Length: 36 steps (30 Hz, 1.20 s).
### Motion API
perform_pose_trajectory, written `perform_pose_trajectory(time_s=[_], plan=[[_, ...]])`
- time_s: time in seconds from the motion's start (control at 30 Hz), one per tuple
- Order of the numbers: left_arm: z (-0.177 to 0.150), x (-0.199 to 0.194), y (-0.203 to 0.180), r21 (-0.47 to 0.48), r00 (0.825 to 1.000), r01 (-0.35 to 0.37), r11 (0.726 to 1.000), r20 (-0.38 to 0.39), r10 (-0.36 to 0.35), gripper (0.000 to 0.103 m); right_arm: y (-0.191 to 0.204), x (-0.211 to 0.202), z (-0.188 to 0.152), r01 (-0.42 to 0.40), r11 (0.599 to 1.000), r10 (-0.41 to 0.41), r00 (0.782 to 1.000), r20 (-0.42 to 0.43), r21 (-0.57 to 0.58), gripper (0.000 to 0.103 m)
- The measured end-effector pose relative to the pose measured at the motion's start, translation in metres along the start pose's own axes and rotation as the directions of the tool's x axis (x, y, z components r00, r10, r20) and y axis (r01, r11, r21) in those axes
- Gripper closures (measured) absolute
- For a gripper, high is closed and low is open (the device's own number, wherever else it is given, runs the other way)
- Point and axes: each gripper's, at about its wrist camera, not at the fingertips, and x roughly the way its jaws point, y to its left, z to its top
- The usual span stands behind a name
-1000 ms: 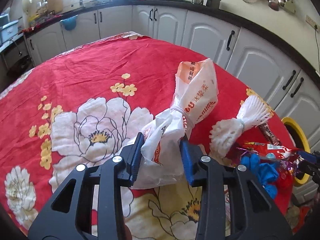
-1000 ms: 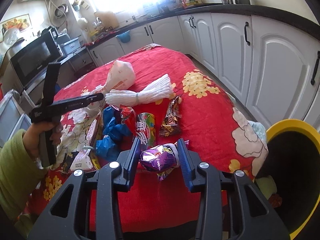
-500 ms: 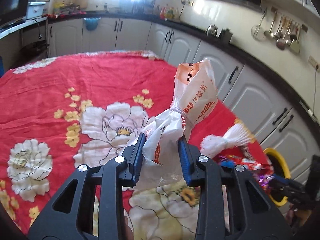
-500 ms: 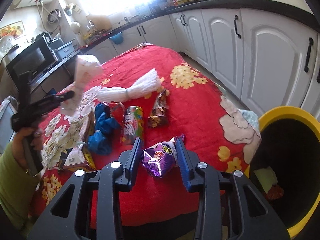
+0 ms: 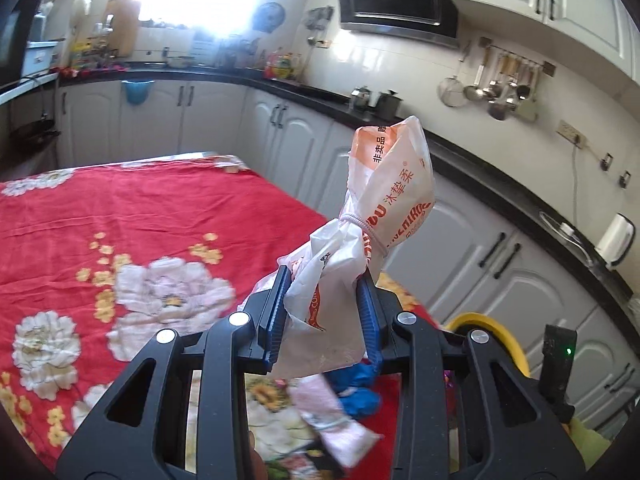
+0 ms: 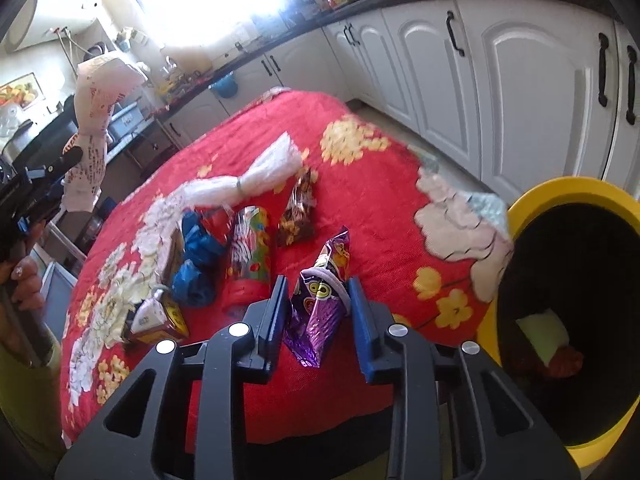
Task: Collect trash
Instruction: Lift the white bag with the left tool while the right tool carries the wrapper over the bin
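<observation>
My left gripper (image 5: 322, 312) is shut on a tied white and orange plastic bag (image 5: 384, 208) and holds it up well above the red flowered tablecloth (image 5: 120, 216). The bag also shows in the right wrist view (image 6: 94, 120), raised at far left. My right gripper (image 6: 318, 312) is shut on a purple snack wrapper (image 6: 320, 300), held above the table's near edge. The yellow-rimmed black trash bin (image 6: 572, 192) stands just right of it, with some trash inside.
On the cloth lie a tied white bag (image 6: 248, 178), a blue bag (image 6: 198, 256), a colourful can-shaped wrapper (image 6: 250, 248), a brown wrapper (image 6: 298, 212) and a small carton (image 6: 154, 320). White cabinets (image 6: 500, 80) line the far side. The bin rim also shows in the left wrist view (image 5: 486, 326).
My left gripper has lifted the white and orange bag high off the table. My right gripper has carried the purple wrapper rightward, closer to the bin.
</observation>
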Motion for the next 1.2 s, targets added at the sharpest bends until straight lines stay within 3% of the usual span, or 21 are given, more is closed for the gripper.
perform_pose_trajectory(time_s=[0.67,1.2], plan=[[-0.021,0.034,-0.109,0.130,0.985,0.163,0.978,-0.076,-0.154,0.077,-0.049,-0.107,0.021,0.103,0.994,-0.108,0.972,0.210,0.034,0.074],[-0.047,0.061,-0.177,0.215,0.965,0.243,0.946,-0.155,-0.213,0.077,-0.094,-0.142,0.005,0.162,0.979,-0.190,0.947,0.258,0.125,0.074]])
